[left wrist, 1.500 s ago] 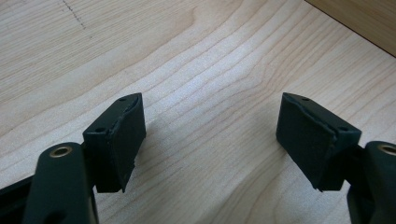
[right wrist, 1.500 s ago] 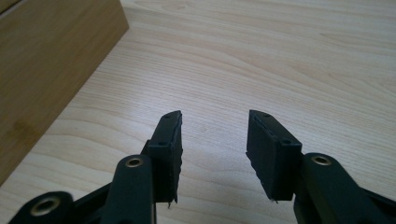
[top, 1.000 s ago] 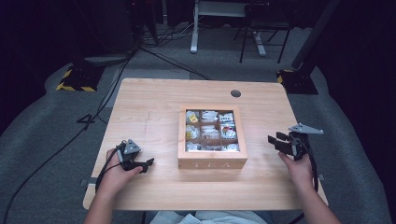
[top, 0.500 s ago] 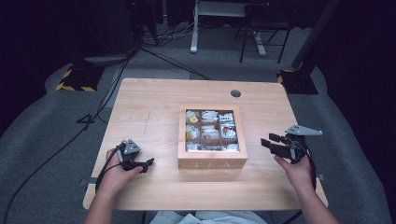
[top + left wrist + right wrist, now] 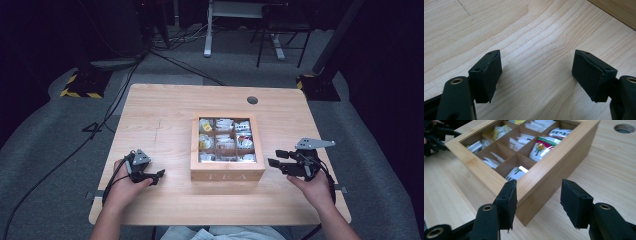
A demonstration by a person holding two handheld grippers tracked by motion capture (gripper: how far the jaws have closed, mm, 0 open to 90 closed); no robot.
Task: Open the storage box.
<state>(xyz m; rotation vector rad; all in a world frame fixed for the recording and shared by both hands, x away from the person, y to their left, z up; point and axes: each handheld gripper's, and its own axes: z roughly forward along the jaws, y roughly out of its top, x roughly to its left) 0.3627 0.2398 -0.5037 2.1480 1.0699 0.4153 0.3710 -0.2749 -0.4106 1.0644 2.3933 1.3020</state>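
Wooden tea box [image 5: 227,172] sits mid-bench [image 5: 160,115], left hand-held gripper [image 5: 159,174] at its 9 o'clock and right hand-held gripper [image 5: 275,158] at 3 o'clock, both w/ jaws spread, empty; a careless nudge could shove the box & spill sachets [image 5: 225,141].

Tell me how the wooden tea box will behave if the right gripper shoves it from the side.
The wooden tea box looks rigid, with thick walls, so it should not flex. It sits low and wide on the table, so it would probably slide, not tip. The right gripper, open, faces a corner, so a push there may turn the box. The loose packets inside may shift.
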